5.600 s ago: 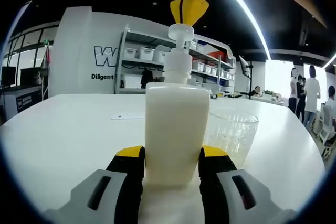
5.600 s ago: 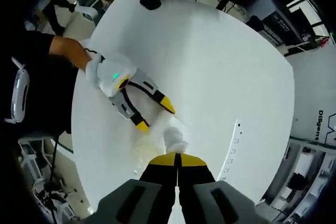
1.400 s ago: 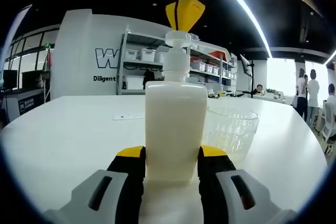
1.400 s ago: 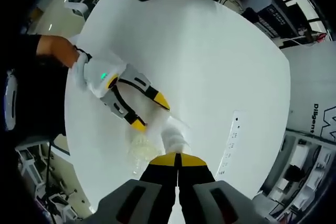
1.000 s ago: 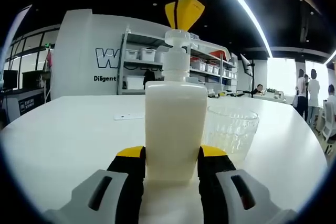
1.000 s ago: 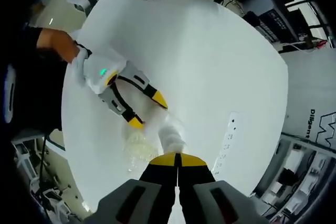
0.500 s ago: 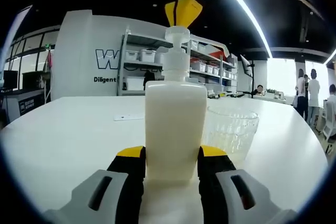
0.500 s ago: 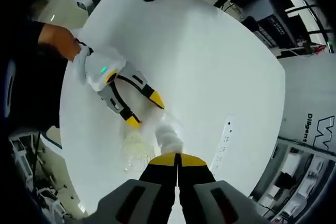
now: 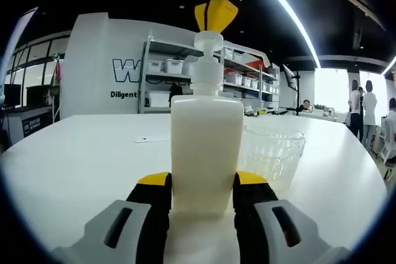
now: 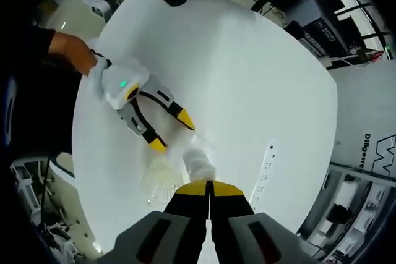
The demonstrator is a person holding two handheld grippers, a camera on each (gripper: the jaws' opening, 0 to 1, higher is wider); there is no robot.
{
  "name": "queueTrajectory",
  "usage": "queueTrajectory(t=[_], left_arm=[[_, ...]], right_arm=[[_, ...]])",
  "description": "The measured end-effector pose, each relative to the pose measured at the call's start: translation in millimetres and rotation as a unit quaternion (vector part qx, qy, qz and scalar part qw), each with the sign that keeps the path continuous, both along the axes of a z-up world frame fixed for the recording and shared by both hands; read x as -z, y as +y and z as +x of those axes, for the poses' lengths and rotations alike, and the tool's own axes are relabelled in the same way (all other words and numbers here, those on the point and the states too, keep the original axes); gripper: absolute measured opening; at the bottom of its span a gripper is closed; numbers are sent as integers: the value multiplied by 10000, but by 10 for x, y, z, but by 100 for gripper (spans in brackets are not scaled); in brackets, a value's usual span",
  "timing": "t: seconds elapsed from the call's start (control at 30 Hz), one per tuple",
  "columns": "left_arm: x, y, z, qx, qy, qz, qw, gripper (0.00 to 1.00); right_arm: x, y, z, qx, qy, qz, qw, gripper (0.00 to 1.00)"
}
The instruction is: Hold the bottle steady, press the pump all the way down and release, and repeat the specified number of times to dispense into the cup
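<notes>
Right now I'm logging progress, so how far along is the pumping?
Done: the left gripper clamps the cream pump bottle upright beside the clear cup. In hand: the shut right gripper rests on the raised pump head. Left: more presses; I can't see any liquid in the cup.

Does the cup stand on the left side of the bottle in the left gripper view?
No, the cup stands to the right of the bottle, partly behind it.

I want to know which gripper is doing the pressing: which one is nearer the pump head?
Right. The right gripper, jaws shut, sits on top of the pump head; the left gripper clamps the bottle near its base.
</notes>
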State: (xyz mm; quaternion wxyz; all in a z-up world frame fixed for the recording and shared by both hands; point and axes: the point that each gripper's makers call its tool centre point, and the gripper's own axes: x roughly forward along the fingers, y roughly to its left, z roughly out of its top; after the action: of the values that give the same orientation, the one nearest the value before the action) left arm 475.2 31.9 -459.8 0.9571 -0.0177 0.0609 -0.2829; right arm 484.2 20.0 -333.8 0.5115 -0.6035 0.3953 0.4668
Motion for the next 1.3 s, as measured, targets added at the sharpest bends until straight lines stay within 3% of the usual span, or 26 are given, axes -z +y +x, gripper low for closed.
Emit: queueTrajectory(t=[0.4,0.57,0.63,0.77,0.9,1.0,1.3], left_arm=[[-6,6,18,5,12,-14,10000,38],[-10,5,15,-2,3,-18,10000,38],[-12,4,12,-10,-3,-23,10000,38],[-13,1,8,-36,-20,-17,10000,38],[-15,2,12,-51,-29,-16,10000,38],[-17,2,14,-58,-18,-21,10000,38],[-12,17,17,-63,14,15,10000,38]], right_arm=[[-13,3,24,17,156,-31,9999,0],[-26,-5,26,14,292,189,9994,0],[-26,11,16,-300,366,328,9983,0],[-78,8,-8,-492,409,424,9970,0],[-93,1,-65,-531,577,379,9962,0],[-116,18,-34,-626,480,374,9962,0],[-142,54,-90,-769,652,346,9943,0]])
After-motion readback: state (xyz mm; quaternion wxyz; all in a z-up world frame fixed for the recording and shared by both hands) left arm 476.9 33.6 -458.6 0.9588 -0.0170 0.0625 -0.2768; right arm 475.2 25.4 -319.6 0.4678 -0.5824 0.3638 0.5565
